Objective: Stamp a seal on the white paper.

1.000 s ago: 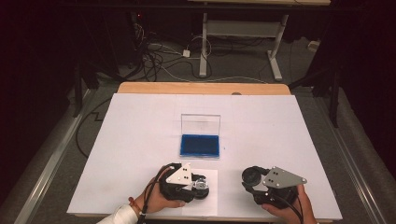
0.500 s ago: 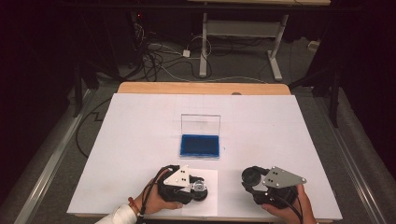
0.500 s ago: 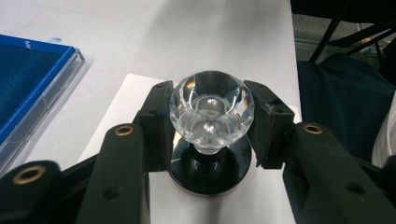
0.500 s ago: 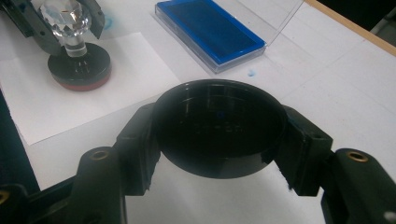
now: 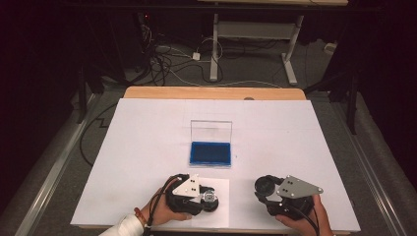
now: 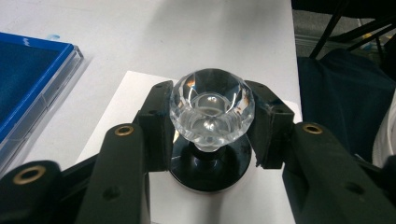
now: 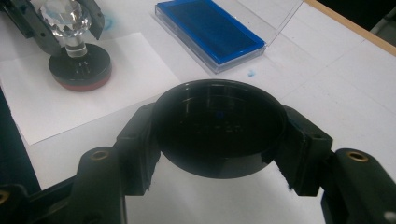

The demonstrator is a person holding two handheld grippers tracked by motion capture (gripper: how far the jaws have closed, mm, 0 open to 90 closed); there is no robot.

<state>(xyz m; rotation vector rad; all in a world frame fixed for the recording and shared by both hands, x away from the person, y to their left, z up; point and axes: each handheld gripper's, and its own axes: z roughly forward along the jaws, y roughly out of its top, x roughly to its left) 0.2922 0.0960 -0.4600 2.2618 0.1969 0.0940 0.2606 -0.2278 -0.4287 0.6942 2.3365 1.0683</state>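
Observation:
A stamp with a faceted clear knob (image 6: 212, 105) and a round black base (image 6: 208, 165) stands on a white sheet of paper (image 5: 222, 191). My left gripper (image 5: 209, 197) is shut on the knob, one pad on each side (image 6: 159, 123). In the right gripper view the same stamp (image 7: 77, 51) rests at the upper left with a red rim under its base. My right gripper (image 5: 265, 186) is shut on a round black cap (image 7: 219, 126), hollow side up, held just over the table. An open blue ink pad (image 5: 211, 153) with its clear lid raised lies in the middle of the table.
The white table top (image 5: 305, 137) has a wooden strip (image 5: 211, 93) along its far edge. Small blue ink spots (image 7: 251, 73) mark the surface near the ink pad. Cables and a metal desk frame (image 5: 255, 44) lie on the floor beyond the table.

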